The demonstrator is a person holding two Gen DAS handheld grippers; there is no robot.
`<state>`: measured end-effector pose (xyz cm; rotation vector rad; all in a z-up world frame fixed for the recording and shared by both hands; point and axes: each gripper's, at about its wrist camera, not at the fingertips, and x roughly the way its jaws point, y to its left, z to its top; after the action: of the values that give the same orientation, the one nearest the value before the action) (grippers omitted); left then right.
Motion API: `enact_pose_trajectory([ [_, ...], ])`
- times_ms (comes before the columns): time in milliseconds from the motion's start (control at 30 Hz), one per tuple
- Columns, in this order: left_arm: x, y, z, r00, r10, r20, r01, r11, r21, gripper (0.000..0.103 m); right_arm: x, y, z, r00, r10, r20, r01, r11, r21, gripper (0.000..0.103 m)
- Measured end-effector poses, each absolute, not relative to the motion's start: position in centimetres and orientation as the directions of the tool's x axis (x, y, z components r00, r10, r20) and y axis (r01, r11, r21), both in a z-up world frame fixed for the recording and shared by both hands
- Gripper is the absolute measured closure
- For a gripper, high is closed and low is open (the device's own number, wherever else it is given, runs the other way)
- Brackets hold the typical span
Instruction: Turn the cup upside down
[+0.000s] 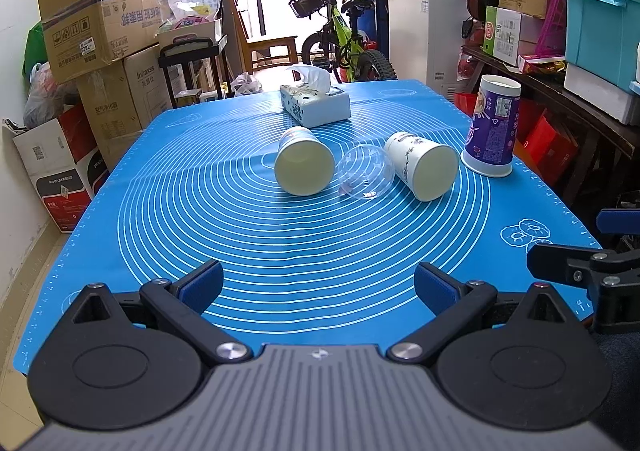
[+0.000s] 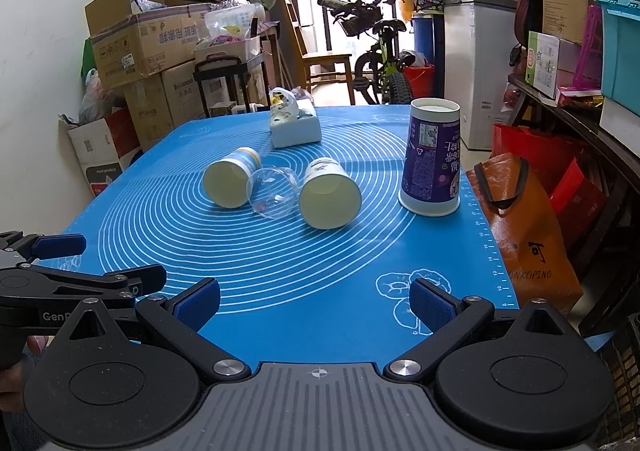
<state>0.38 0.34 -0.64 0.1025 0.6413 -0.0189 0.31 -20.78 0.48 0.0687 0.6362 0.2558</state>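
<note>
Cluttered storage rm w/ cardboard boxes (image 1: pixel 100 23) stacked along the left wall, a green bike (image 1: pixel 344 35) by the window at the back, and shelves on the right. In front, a table w/ a blue silicone mat (image 1: pixel 304 251) printed w/ white concentric rings.

On the mat, 4 cups in a loose row. Tall purple paper cup (image 1: pixel 493 127) stands upside down near the right edge, wide mouth on the mat, base up. Next to it a white paper cup w/ dark print (image 1: pixel 422 165) lies on its side, open mouth toward the cameras, inside looks empty. A clear plastic cup (image 1: pixel 364 176) lies on its side between the two paper ones, touching or nearly touching both; empty as far as I can tell. Left of that, another paper cup (image 1: pixel 305 161), also on its side, mouth toward the cameras, nothing visible inside. Behind the row, a tissue box (image 1: pixel 316 104) w/ a tissue sticking out on top.

Left tongs (image 1: pixel 319 285): spread wide, blue pads well apart, nothing btwn them, low over the near part of the mat, well short of the cups. Right tongs (image 2: pixel 315 301): also wide open, empty, over the near right part of the mat by the drawn doughnut shapes. Each pair shows at the edge of the other's view, side by side.
</note>
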Motion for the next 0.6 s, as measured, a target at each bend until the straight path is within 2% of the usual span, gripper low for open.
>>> enact_pose_trajectory([
  [600,0.87,1.11,-0.41,0.802,0.016,-0.597,0.047,0.995,0.091,0.002,0.49,-20.38,0.27,0.771,0.257,-0.582,-0.219,0.966,0.136,0.003],
])
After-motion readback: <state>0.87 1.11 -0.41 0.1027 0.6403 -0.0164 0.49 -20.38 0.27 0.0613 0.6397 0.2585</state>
